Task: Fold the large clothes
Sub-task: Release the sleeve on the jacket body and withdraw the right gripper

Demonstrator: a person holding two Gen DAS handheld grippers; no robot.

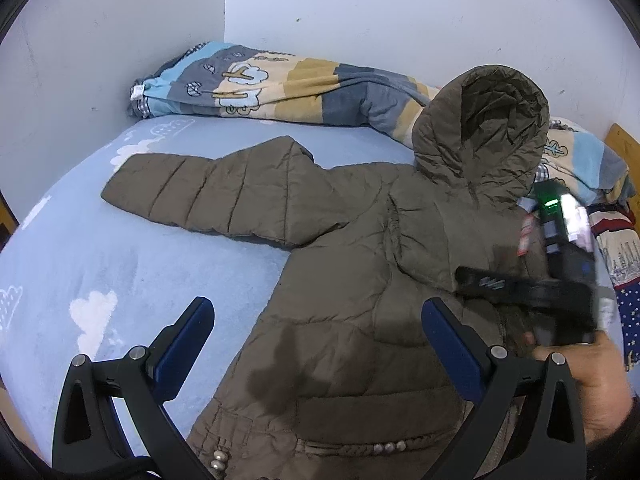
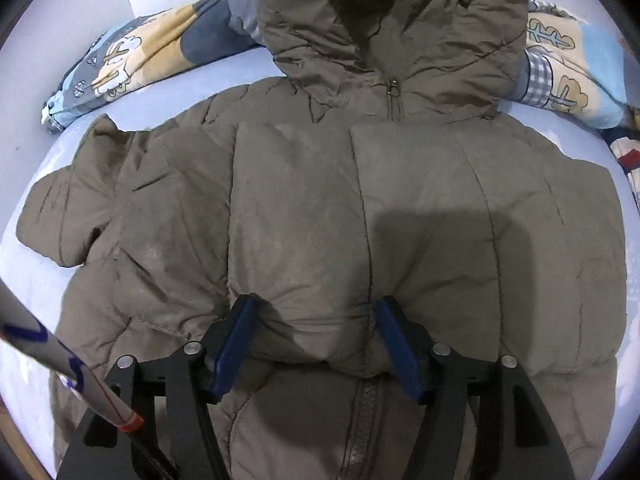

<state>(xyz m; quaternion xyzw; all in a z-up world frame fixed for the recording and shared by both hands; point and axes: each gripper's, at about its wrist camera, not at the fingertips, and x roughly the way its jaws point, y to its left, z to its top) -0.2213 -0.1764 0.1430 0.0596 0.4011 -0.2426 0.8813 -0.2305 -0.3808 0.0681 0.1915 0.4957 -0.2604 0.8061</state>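
Note:
An olive-brown hooded puffer jacket (image 1: 340, 260) lies front up on a light blue bed sheet (image 1: 80, 248), its hood (image 1: 480, 120) toward the wall. One sleeve (image 1: 192, 188) stretches out flat to the left. My left gripper (image 1: 318, 308) hangs open above the jacket's lower half with nothing between its blue pads. In the right wrist view the other sleeve (image 2: 300, 208) lies folded across the chest of the jacket (image 2: 500, 200). My right gripper (image 2: 316, 304) has its pads on either side of that sleeve's cuff end, and the fabric puckers against them. From the left wrist the right gripper (image 1: 476, 282) looks blurred, a hand (image 1: 600, 384) behind it.
A rolled quilt (image 1: 260, 84) with a cartoon pattern lies along the white wall (image 1: 100, 40) behind the jacket. More patterned bedding (image 1: 624, 264) is piled at the right. A wooden bed frame corner (image 1: 624, 140) shows at the far right. A white strap (image 2: 48, 344) crosses the lower left.

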